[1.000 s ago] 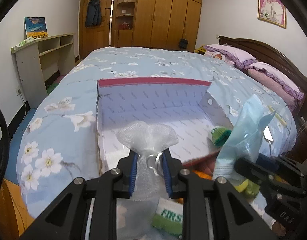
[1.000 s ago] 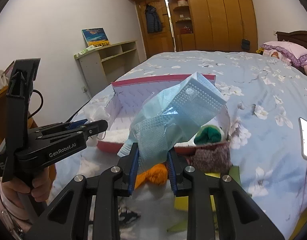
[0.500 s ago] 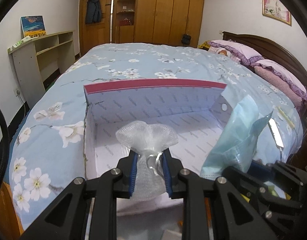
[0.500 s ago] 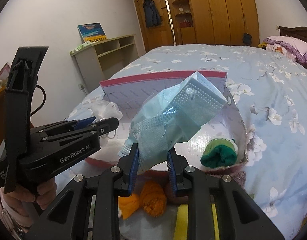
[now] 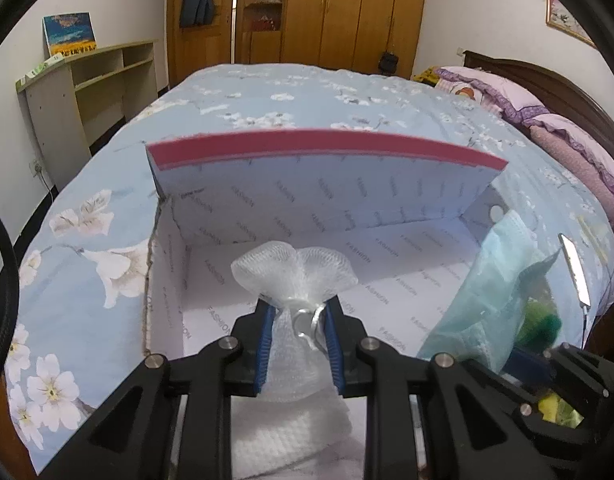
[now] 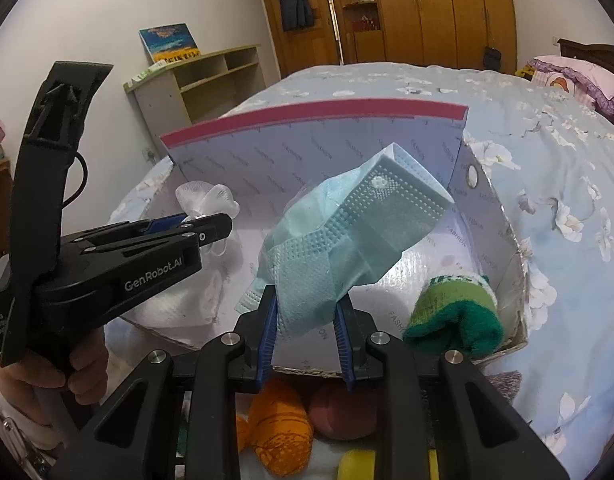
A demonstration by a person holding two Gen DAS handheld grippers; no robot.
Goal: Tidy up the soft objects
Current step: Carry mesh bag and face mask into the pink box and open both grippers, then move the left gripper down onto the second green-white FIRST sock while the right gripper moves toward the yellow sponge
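We have our left gripper (image 5: 297,330) clamped on a white mesh pouch (image 5: 293,270) and our right gripper (image 6: 305,316) clamped on a wrapped blue face mask (image 6: 347,236); the open box (image 6: 483,216) lies directly below and ahead of both, pouch leftward.

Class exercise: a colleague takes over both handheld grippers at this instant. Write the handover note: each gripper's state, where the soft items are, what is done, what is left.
Left gripper: shut on the white mesh pouch, held over the open pink-rimmed cardboard box on the bed.
Right gripper: shut on the light blue face mask in clear wrap, also over the box.
Done: a green knitted sock and a white textured cloth lie in the box.
Left: release both held items into the box; the orange knitted item and the brownish-pink soft item are outside, before its near wall.
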